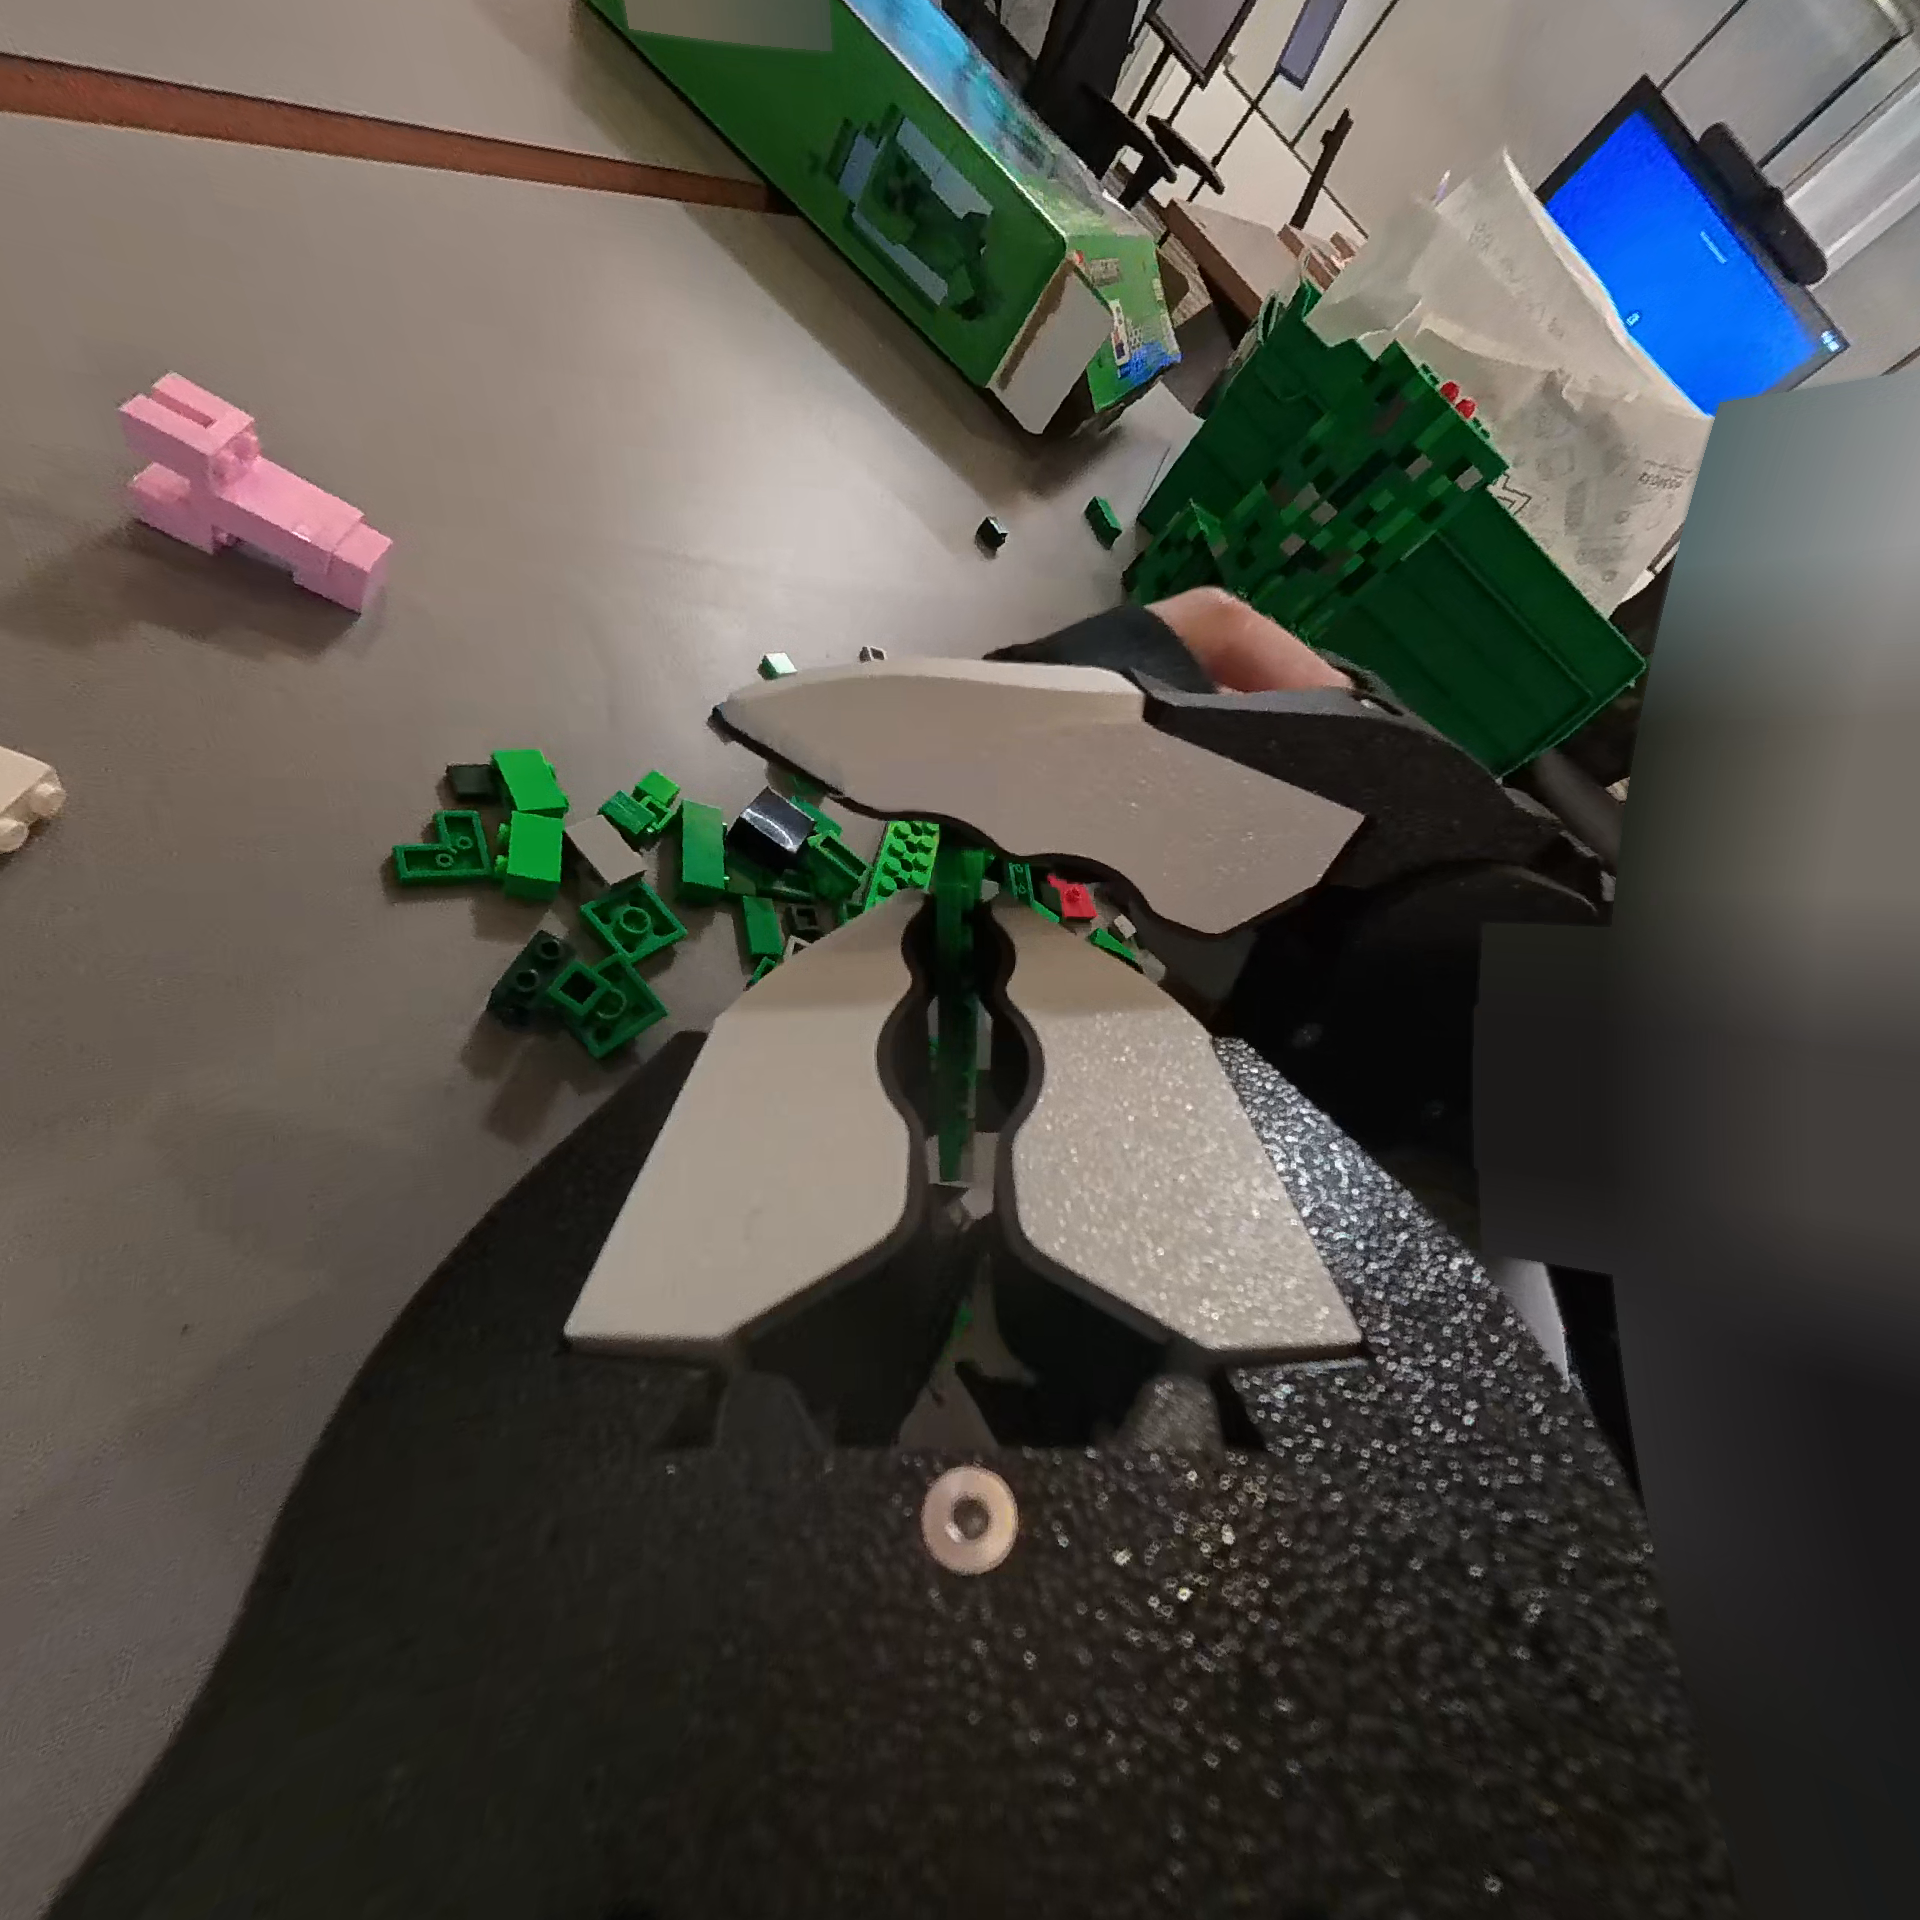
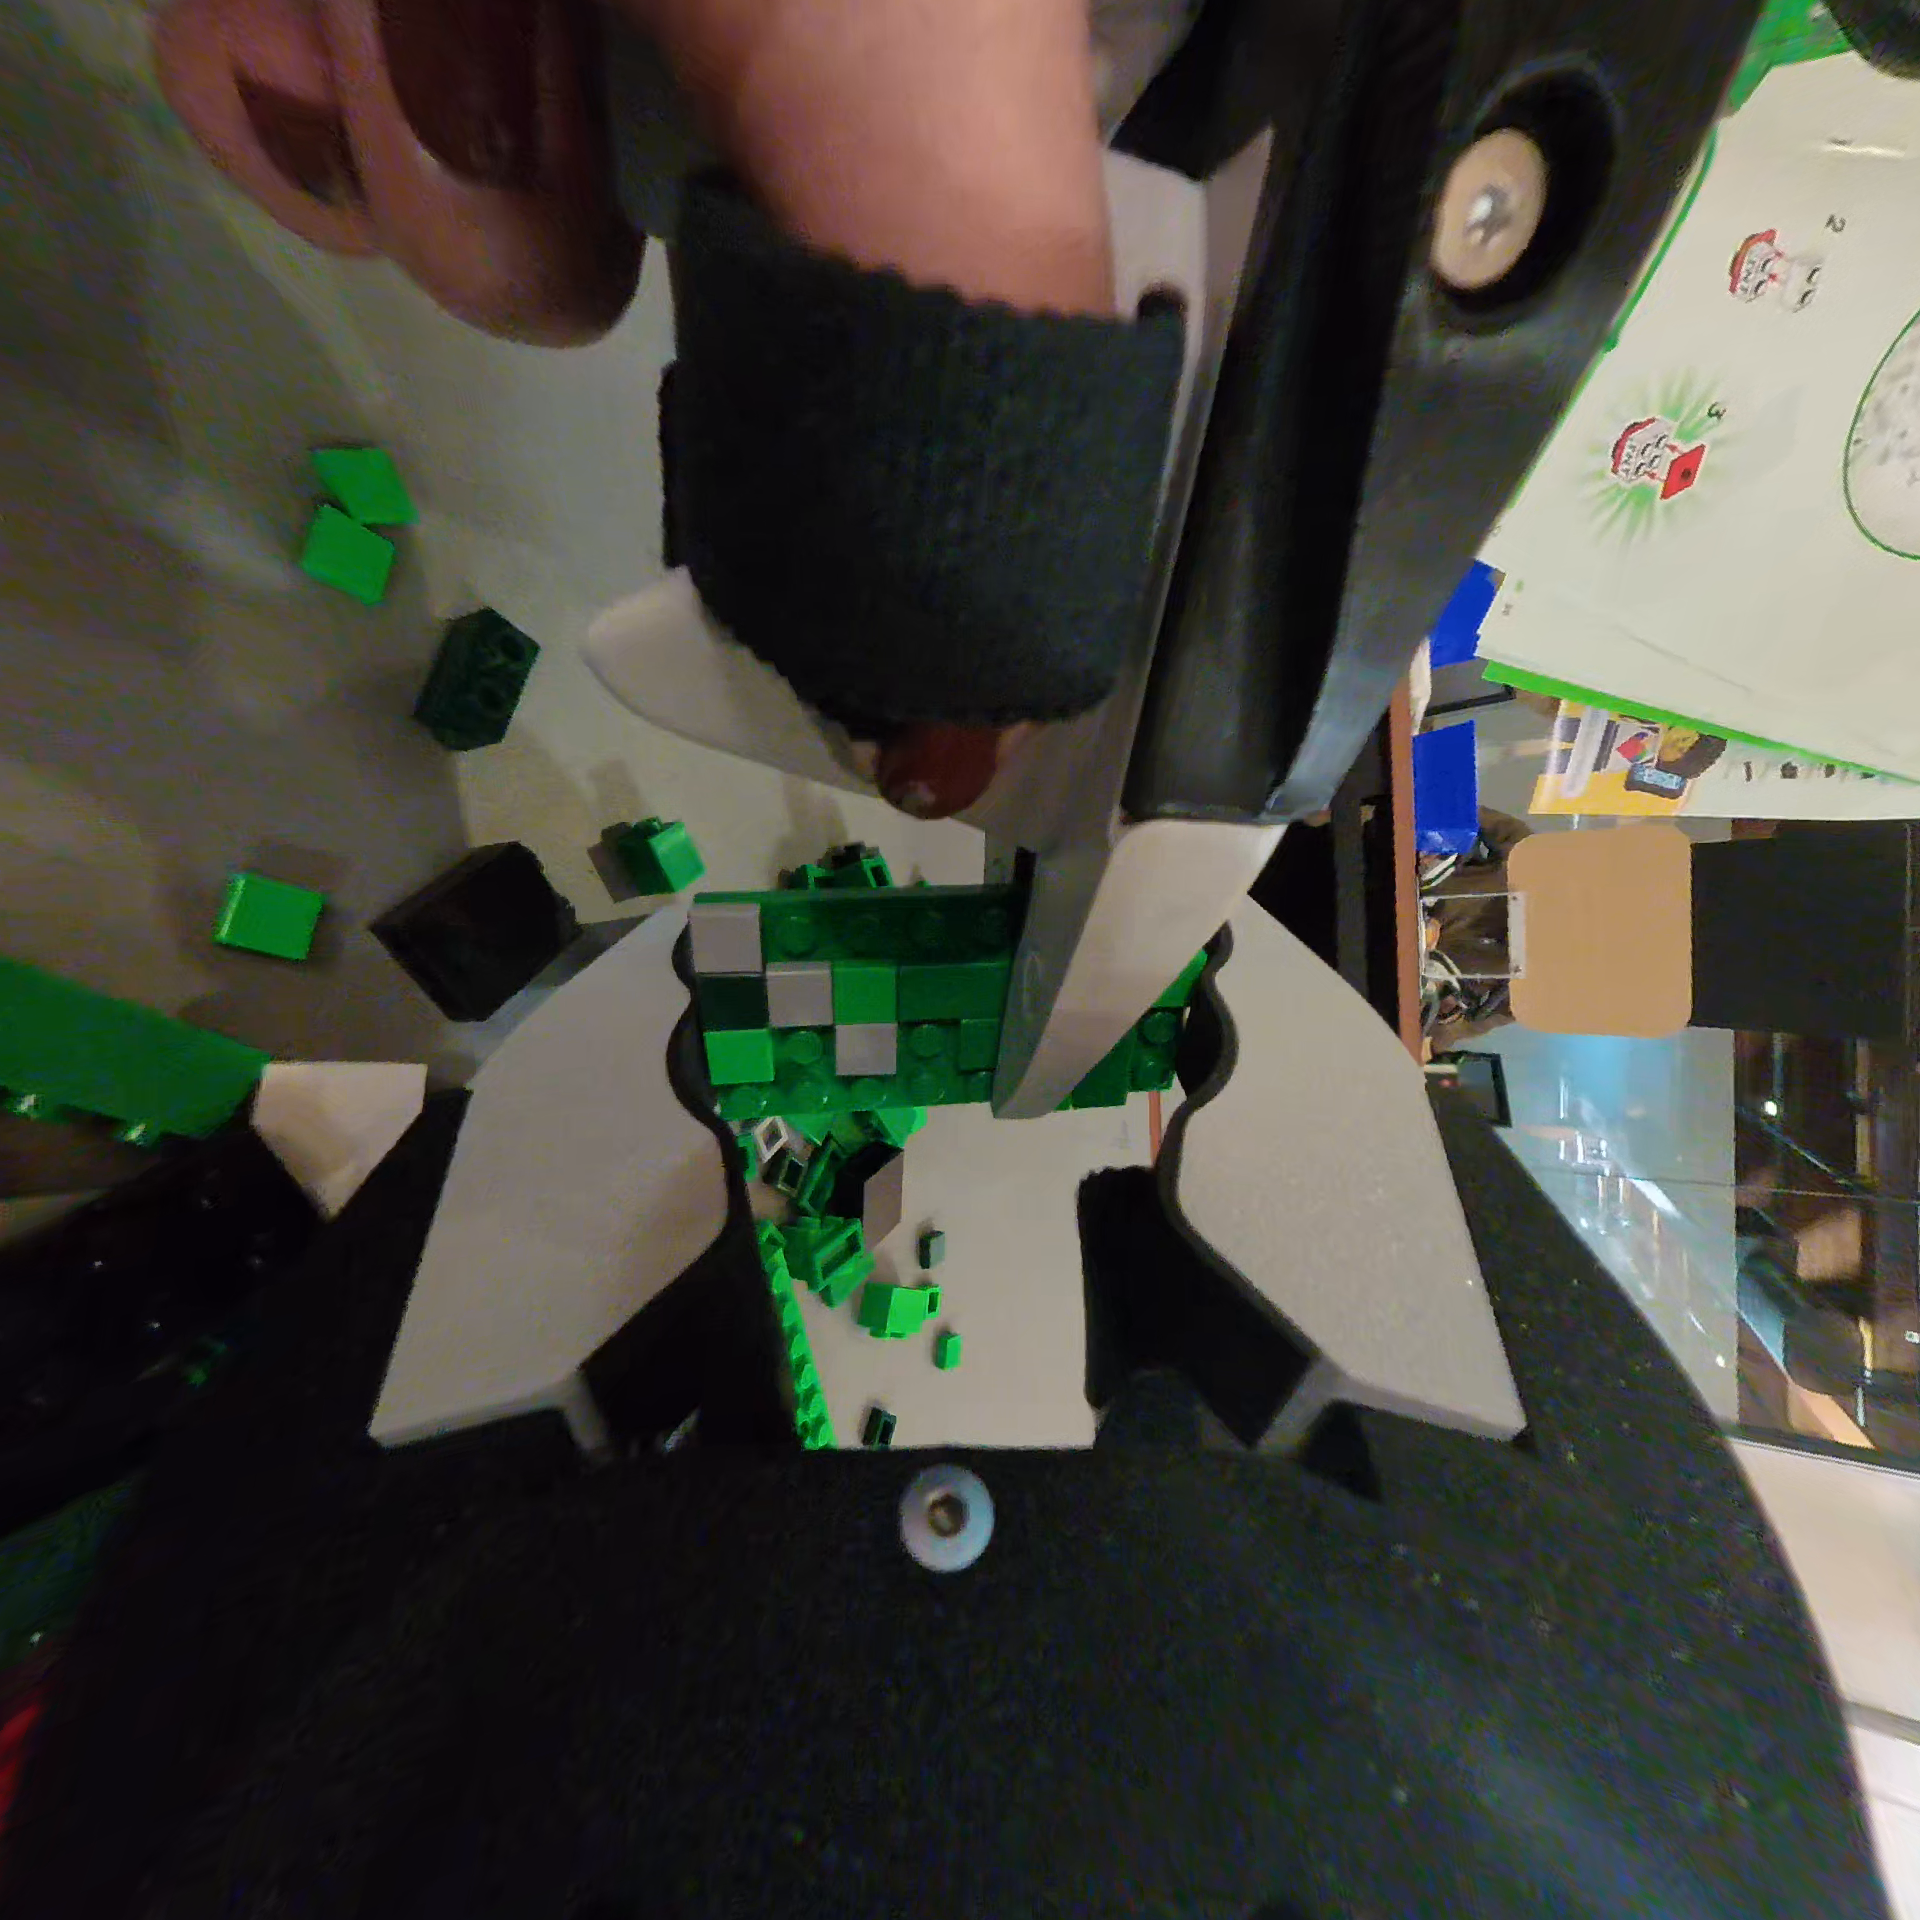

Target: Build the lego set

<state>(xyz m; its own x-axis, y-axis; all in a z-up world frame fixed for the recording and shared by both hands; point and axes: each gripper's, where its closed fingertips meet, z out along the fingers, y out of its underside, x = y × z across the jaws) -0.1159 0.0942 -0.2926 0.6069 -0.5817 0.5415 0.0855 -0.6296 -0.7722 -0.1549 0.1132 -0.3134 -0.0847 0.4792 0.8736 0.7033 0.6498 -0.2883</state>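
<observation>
Your left gripper (image 1: 956,935), matte grey fingers on pebbled black, pinched a thin studded green plate (image 1: 958,1039) edge-on. Your right gripper (image 2: 951,997) clasped its checkered face (image 2: 831,997), above scattered bricks (image 1: 582,883).

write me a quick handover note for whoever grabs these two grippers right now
Left gripper: shut edge-on across a green plate assembly with grey and dark tiles on its face.
Right gripper: jaws on either side of the same assembly; whether they grip it cannot be told.
Loose green bricks lie piled on the table below. A large green build stands behind, a pink pig model to the far left, the set box at the back.
Done: pig, big build, part of the tiling.
Left: finish tiling and join the assembly.
</observation>
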